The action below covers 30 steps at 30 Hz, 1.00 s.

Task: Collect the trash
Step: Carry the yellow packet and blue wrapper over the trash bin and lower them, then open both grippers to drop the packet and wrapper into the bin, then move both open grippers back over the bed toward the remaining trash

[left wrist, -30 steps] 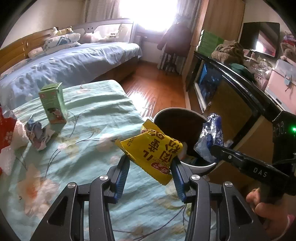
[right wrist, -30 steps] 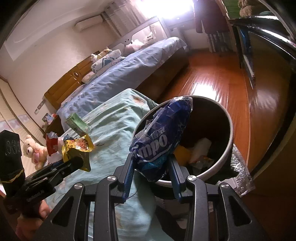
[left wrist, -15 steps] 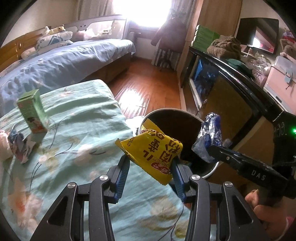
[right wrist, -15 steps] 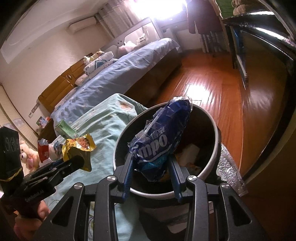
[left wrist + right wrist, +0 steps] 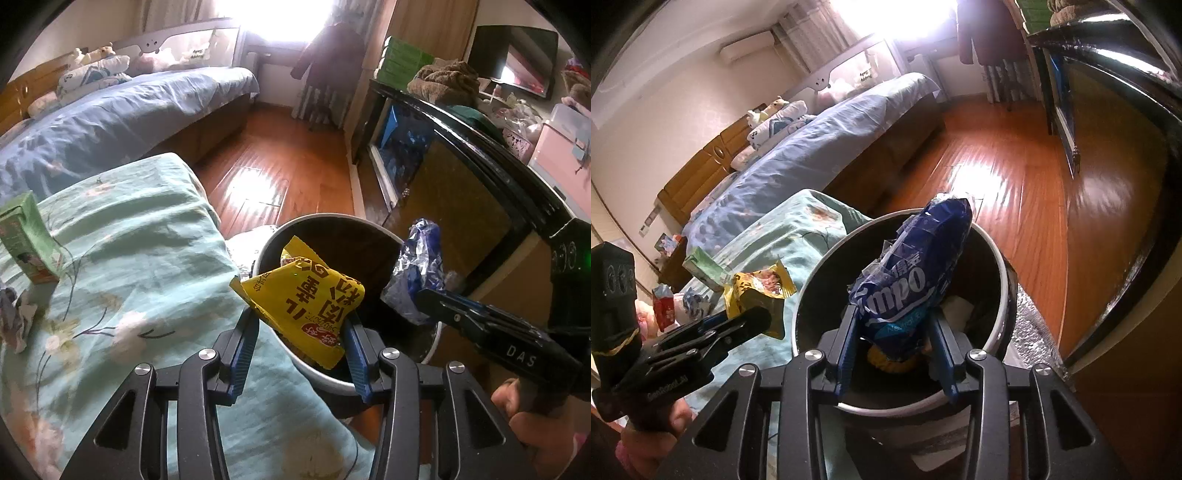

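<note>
A yellow snack packet (image 5: 303,295) is pinched between the blue pads of my left gripper (image 5: 301,325), which hangs over the near rim of the round white bin (image 5: 332,219). My right gripper (image 5: 892,321) is shut on a crumpled blue tissue packet (image 5: 916,273) above the bin's dark opening (image 5: 997,266), where some trash lies inside. The left wrist view shows the blue packet (image 5: 417,273) over the bin's right side. The right wrist view shows the yellow packet (image 5: 757,291) at the bin's left edge.
A green carton (image 5: 29,240), crumpled paper (image 5: 14,314) and a red packet (image 5: 665,306) lie on the teal floral cloth (image 5: 140,266) left of the bin. A bed with a blue quilt (image 5: 110,122) stands behind. Wooden floor (image 5: 280,173) and a dark cabinet (image 5: 461,192) lie to the right.
My left gripper carried the yellow packet from above the cloth to the bin's rim. The right gripper shifted further over the bin's opening with the blue packet. Both grips held.
</note>
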{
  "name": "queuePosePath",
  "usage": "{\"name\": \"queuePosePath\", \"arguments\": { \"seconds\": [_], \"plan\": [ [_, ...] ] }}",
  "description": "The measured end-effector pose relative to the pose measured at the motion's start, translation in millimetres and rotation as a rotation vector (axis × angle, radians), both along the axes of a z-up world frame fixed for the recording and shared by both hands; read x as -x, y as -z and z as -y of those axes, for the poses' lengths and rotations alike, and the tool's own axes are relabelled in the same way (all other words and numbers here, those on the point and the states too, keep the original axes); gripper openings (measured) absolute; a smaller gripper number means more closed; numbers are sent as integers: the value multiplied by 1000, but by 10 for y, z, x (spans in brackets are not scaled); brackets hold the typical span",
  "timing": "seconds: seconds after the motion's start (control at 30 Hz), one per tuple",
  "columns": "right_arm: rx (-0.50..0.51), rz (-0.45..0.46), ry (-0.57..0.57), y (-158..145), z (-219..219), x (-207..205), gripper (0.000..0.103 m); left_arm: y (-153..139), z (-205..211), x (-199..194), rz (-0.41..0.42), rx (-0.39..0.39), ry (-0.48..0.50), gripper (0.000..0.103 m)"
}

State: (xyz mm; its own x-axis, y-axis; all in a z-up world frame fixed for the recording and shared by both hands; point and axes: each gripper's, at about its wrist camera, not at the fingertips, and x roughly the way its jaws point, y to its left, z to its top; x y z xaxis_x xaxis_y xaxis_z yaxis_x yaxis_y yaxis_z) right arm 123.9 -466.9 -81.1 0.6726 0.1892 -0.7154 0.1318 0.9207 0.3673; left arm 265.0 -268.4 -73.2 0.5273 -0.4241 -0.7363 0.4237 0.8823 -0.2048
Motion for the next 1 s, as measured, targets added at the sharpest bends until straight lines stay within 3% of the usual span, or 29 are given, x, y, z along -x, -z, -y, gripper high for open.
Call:
{"name": "queuePosePath", "arguments": {
  "seconds": [0.53,0.6,0.63,0.9,1.0],
  "plan": [
    [-8,-18,5,37,93,-70,45,41,156,-106,-26,-12,23,50],
    [-8,-12,16,22,120,-57,51,46,159,-109,-33,-12,22,57],
    [-11,-7,22,15,132,-44,56,40,149,-95,-32,-7,19,58],
    [-28,14,31,-44,89,20,65,38,-44,77,-31,5,3,58],
    [-40,31,19,-83,-17,49,77,36,-214,172,-33,17,-21,58]
  ]
}}
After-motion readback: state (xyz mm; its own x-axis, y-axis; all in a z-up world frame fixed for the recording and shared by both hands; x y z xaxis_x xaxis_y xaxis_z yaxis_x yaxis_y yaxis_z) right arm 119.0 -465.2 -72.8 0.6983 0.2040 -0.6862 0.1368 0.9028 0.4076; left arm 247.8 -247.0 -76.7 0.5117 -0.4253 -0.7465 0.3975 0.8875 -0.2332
